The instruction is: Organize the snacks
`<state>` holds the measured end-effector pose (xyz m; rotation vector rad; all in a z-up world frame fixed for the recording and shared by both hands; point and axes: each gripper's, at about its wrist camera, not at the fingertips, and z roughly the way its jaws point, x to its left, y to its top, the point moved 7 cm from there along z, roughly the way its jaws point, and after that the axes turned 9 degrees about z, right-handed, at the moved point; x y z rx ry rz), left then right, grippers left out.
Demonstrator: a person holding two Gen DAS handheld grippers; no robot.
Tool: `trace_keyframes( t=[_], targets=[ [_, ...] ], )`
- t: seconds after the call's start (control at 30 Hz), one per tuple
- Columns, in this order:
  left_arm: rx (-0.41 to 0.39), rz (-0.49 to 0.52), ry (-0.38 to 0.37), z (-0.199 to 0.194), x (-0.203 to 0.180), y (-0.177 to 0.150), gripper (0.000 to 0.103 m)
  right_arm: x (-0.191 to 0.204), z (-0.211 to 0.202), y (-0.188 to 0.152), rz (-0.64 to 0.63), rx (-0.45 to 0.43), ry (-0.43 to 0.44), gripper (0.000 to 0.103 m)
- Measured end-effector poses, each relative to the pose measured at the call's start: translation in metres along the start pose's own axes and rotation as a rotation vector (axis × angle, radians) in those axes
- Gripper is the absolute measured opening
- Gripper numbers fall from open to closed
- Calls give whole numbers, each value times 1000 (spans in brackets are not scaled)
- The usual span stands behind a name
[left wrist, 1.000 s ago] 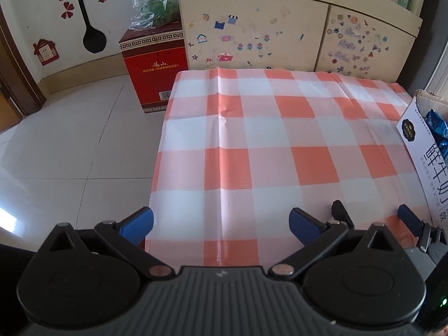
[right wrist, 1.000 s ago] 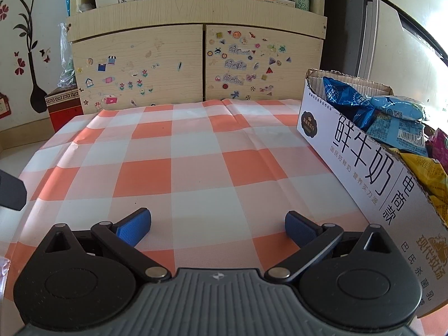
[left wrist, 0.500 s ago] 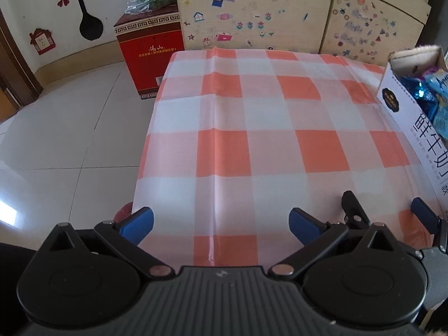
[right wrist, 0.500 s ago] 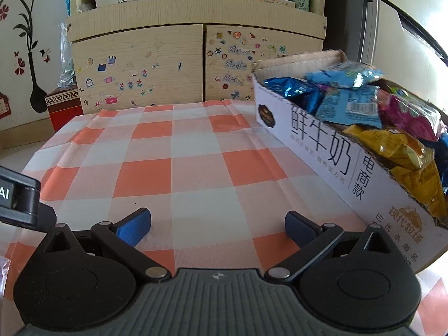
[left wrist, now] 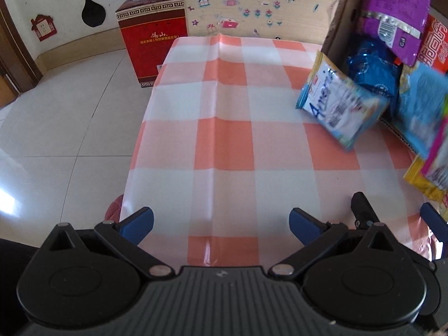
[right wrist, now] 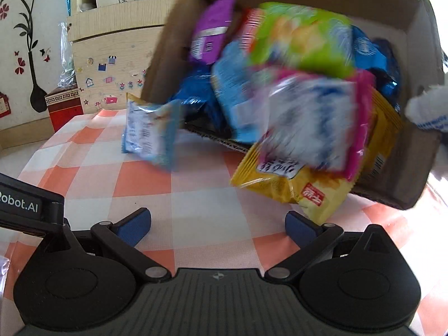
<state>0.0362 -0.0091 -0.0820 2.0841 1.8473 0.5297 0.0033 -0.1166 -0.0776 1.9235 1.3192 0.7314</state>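
- Nearest me, my left gripper [left wrist: 221,224] hangs over the near edge of the checked table [left wrist: 224,145], fingers spread wide with nothing between them.
- My right gripper [right wrist: 217,225] sits the same way, gaping and empty, toward the table's right side.
- Just beyond it a yellow packet [right wrist: 291,187] lies on the cloth at the box's mouth, a blurred pink-edged packet [right wrist: 308,128] above it.
- Further in, a pale blue packet [left wrist: 340,109] stands tilted on the cloth.
- Behind, the cardboard box [right wrist: 397,187] is tipped on its side by a gloved hand [right wrist: 427,109], with purple, green and dark blue packets inside.
- I judge it best to hold back until the packets settle, then take the yellow one by an edge.
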Motion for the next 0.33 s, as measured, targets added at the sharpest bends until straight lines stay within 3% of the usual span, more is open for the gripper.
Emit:
trace_keyframes(
  t=[0.33],
  targets=[
    [-15, 1, 4, -1, 1, 0, 102, 0, 1, 0, 0, 0, -1, 103]
  ],
)
